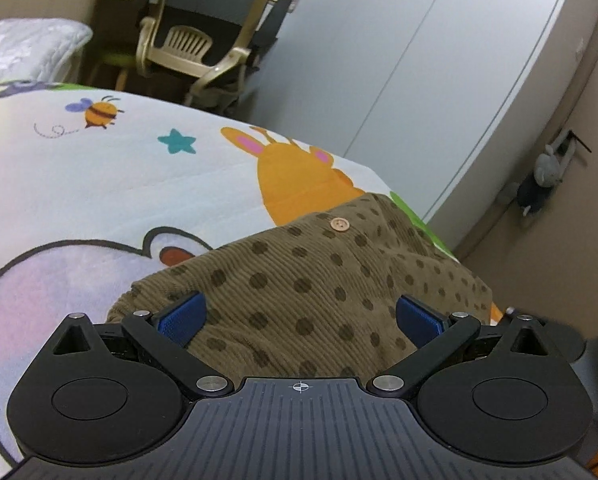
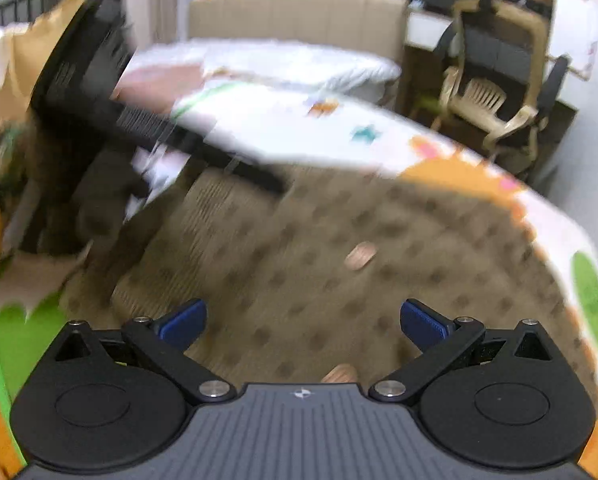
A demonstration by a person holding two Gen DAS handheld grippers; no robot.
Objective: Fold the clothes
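Observation:
A brown corduroy garment with dark dots (image 1: 299, 280) lies on the cartoon-print bed cover (image 1: 99, 184). A tan button (image 1: 339, 224) shows on it. My left gripper (image 1: 301, 316) is wide open just above the garment, blue pads (image 1: 183, 316) apart, holding nothing. In the blurred right wrist view the same garment (image 2: 339, 248) fills the middle, with a button (image 2: 361, 255) on it. My right gripper (image 2: 303, 320) is wide open over it and empty. The left gripper's black body (image 2: 99, 92) shows at the upper left there.
A beige office chair (image 1: 203, 40) stands past the bed, by white wardrobe doors (image 1: 399, 60). A white pillow (image 1: 23, 48) lies at the far left. A grey plush toy (image 1: 543, 176) hangs on the right. The bed edge runs just right of the garment.

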